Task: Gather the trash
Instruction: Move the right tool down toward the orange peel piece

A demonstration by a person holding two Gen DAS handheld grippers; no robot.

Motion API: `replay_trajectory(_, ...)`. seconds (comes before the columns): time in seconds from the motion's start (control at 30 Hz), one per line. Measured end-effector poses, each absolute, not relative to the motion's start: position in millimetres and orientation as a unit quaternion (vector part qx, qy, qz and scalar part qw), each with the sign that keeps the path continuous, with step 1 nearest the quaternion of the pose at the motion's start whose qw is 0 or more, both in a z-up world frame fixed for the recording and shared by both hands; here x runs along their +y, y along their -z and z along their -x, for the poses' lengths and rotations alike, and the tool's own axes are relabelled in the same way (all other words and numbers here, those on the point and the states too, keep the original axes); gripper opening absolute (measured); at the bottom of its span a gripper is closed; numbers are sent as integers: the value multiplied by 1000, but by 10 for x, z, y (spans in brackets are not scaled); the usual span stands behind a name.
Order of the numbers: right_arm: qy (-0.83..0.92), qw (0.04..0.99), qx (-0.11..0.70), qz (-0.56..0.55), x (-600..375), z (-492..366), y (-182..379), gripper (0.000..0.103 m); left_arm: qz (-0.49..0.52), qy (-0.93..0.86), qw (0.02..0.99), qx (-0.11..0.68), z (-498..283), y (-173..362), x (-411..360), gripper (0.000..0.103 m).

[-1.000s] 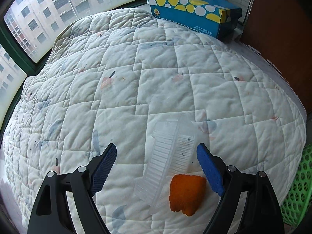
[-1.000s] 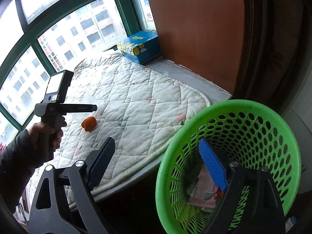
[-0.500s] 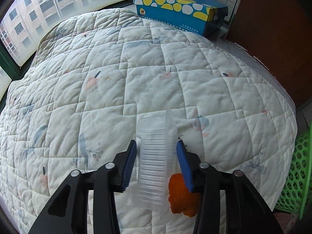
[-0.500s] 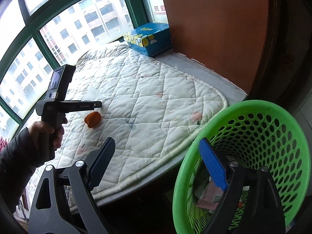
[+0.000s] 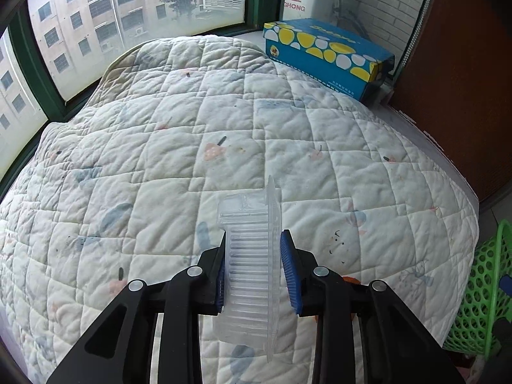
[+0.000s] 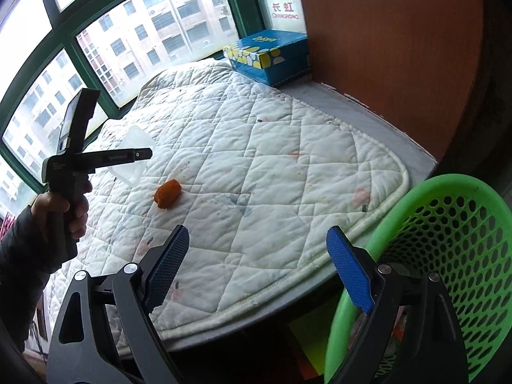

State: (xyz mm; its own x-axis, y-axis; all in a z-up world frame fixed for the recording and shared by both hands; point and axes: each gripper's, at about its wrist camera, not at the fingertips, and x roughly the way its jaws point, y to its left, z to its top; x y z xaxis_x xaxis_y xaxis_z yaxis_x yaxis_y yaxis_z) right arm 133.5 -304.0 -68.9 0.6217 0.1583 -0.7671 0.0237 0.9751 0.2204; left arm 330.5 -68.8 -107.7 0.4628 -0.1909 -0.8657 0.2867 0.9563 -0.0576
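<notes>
Change: my left claw (image 5: 252, 265), spread a second ago, now pinches the clear plastic tray (image 5: 251, 262), lifted off the quilt (image 5: 198, 147).
Right claw (image 6: 257, 272): spread, empty.
Next: carry to green basket (image 6: 448, 224), 3 o'clock; orange scrap (image 6: 167, 193) remains.

I see tray (image 5: 252, 256) between left gripper (image 5: 252, 268) fingers, lifted above quilt (image 5: 198, 147). Peel (image 6: 167, 193) on quilt, right of tray. Box (image 5: 326, 56) at quilt's far edge, against window (image 5: 96, 28). Basket (image 6: 454, 256) off quilt's right edge, below it; right gripper (image 6: 257, 265) before it, one finger over rim.
</notes>
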Motion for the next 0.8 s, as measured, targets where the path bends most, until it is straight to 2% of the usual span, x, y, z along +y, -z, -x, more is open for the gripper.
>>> replay_trajectory(0.37,-110,885,450,-59,-2312,-1834,879,86,-28,107,867,486,-3153,805,-84,28)
replay_trajectory(0.53,-129,877,461,-46,-2038,-2098,1029,78,-21,97,868,486,-3073,765,115,28)
replay_trajectory(0.8,-136,868,477,-41,-1782,-2401,1217,71,-11,91,867,489,-3000,773,273,28)
